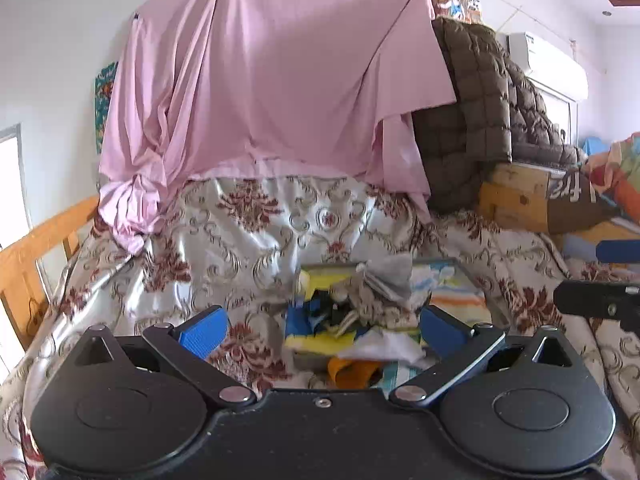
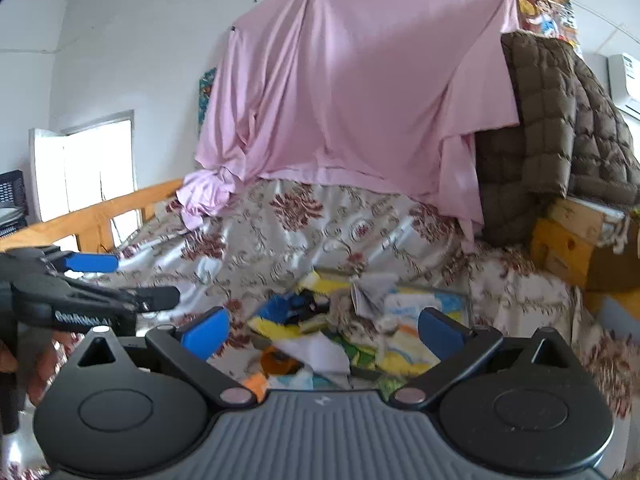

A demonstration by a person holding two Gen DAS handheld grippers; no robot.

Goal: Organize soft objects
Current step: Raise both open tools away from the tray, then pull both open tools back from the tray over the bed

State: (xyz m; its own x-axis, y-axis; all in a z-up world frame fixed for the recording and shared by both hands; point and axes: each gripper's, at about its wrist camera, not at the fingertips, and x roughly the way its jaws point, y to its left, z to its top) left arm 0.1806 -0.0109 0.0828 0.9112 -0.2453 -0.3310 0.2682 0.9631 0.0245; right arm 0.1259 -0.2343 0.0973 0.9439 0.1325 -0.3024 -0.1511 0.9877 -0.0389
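Both grippers spread wide, nothing held. Left gripper (image 1: 322, 330) and right gripper (image 2: 322, 332) each look forward over the same heap of soft cloth items (image 1: 352, 320) lying on the floral bedspread (image 1: 224, 236).

Key relation: the heap sits dead ahead and just below both sets of fingers, between the blue pads in each wrist view. In the left wrist view the heap reaches right up to the gripper body, with an orange piece (image 1: 352, 372) and a white rag (image 1: 384, 348) nearest; a grey cloth (image 1: 390, 278) sits at the far side. In the right wrist view the heap looks a bit further out and spreads to the right onto a flat tray-like thing with a cartoon print (image 2: 428, 304); white rag (image 2: 316, 354) and orange piece (image 2: 280, 362) are near centre.

The left gripper shows at left edge of the right view, just beside, so the two are side by side. Left seems the nearer one, my guess only.

Heap's long axis runs roughly near-left to far-right. Individual pieces tangled, hard to separate by eye.

Far behind: pink sheet (image 1: 276, 80) hung on wall, brown quilted jacket (image 1: 480, 112) at right.

Next move likely a short forward-down reach at the nearest rag.
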